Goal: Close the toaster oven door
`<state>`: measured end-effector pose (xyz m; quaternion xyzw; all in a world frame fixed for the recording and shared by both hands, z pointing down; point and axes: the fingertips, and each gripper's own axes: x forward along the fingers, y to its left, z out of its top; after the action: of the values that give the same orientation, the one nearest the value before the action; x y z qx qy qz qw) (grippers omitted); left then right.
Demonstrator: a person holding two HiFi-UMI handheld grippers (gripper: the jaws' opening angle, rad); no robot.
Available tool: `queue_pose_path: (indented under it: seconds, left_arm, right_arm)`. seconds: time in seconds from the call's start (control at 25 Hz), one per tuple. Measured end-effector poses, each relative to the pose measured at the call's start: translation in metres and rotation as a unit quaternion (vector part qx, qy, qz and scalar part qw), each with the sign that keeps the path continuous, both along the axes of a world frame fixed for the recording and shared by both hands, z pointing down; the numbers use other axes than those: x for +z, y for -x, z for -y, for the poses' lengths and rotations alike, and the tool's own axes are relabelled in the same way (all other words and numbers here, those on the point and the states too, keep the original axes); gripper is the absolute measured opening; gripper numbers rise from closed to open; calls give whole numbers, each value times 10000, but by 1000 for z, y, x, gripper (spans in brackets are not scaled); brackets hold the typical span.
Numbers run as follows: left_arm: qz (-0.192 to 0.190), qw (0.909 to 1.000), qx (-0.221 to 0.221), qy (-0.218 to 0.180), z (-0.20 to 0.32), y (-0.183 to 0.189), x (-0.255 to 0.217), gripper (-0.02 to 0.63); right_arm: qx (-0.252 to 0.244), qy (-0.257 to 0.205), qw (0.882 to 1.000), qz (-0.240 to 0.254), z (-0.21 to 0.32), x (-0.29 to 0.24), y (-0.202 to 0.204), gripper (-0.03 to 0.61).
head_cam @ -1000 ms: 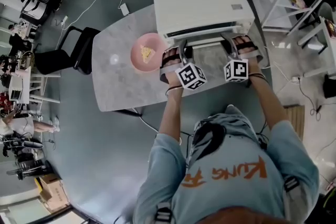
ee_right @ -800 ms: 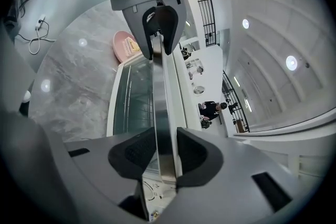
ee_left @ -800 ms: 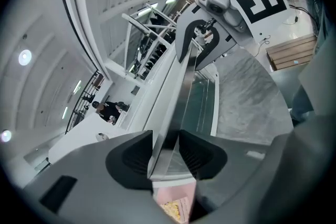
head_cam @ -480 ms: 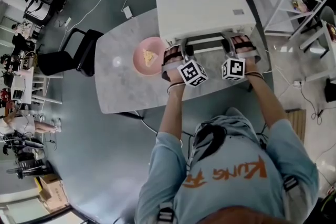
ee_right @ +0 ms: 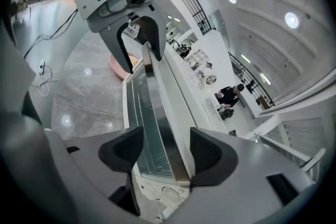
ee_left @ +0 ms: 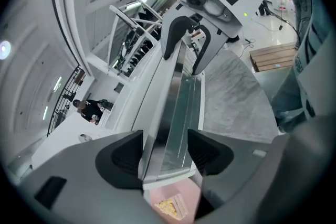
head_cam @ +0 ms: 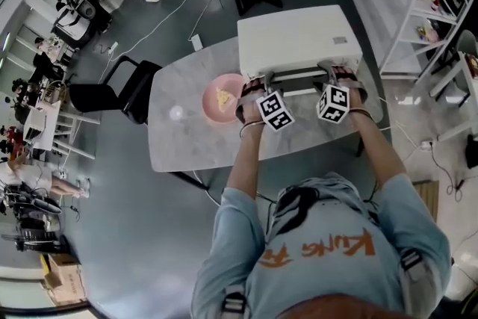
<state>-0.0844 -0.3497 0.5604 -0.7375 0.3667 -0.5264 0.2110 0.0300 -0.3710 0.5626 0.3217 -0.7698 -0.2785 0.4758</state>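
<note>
The toaster oven door (head_cam: 294, 79) is seen on the near face of the white toaster oven (head_cam: 299, 33), which stands at the far right of the grey table (head_cam: 187, 138). The door is raised close to the oven front. Whether it is fully seated cannot be told.

In the left gripper view, the door's glass panel and metal top rail (ee_left: 176, 113) run away between the jaws of the left gripper (ee_left: 167, 150). The jaws have just been opened. They stand apart, with the rail between them and the pads not pressing on it. The same is shown for the right gripper (ee_right: 160, 152): the door edge (ee_right: 157, 123) lies between its released jaws, which have likewise just been opened.

The door is judged stiff and hinged along its lower edge, fairly light, with smooth metal and breakable glass. It is best taken or pushed at the top rail near both ends, never on the pane.

Just left of the oven a pink plate (head_cam: 231, 110) with a piece of food (head_cam: 223, 95) is set. A black chair (head_cam: 112, 90) stands further left, and white shelving (head_cam: 441, 4) stands at the far right.
</note>
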Motion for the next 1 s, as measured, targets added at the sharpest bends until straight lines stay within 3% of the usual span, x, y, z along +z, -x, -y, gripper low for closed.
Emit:
queue_pose_path:
  seconds: [0.16,0.28,0.36,0.56,0.68,0.88,0.92,1.0]
  left_arm:
    - [-304,9990,336,-44,-11,1,-17,249]
    - [-980,9945,349,-106,-15,0,-35,249]
    - [-1540,9874,291,-207,-17,-4,-52,249]
    - [-2465,9673,319,-501,-22,-15,-96,247]
    - [-3158,9460,195,-709,-26,-13,-125,245]
    - [-4195,9007,-372,-1069,-30,-3,-168,210]
    - [-4422,8877,-519,-1174,-31,-1,-176,187]
    - [-5014,8491,-893,-1399,-38,8,-190,86]
  right_arm:
    - [-31,500,9960,741,-12,-19,11,296]
    - [-162,590,9886,1377,-20,-42,25,288]
    - [-210,541,9799,1911,-23,-62,34,257]
    - [-176,546,9479,3132,-26,-116,53,145]
    - [-23,494,9309,3620,-28,-139,55,96]
    - [572,234,8933,4453,-30,-165,35,-3]
    - [694,206,8835,4628,-31,-170,30,-3]
    - [931,99,8606,5005,-31,-179,19,-3]
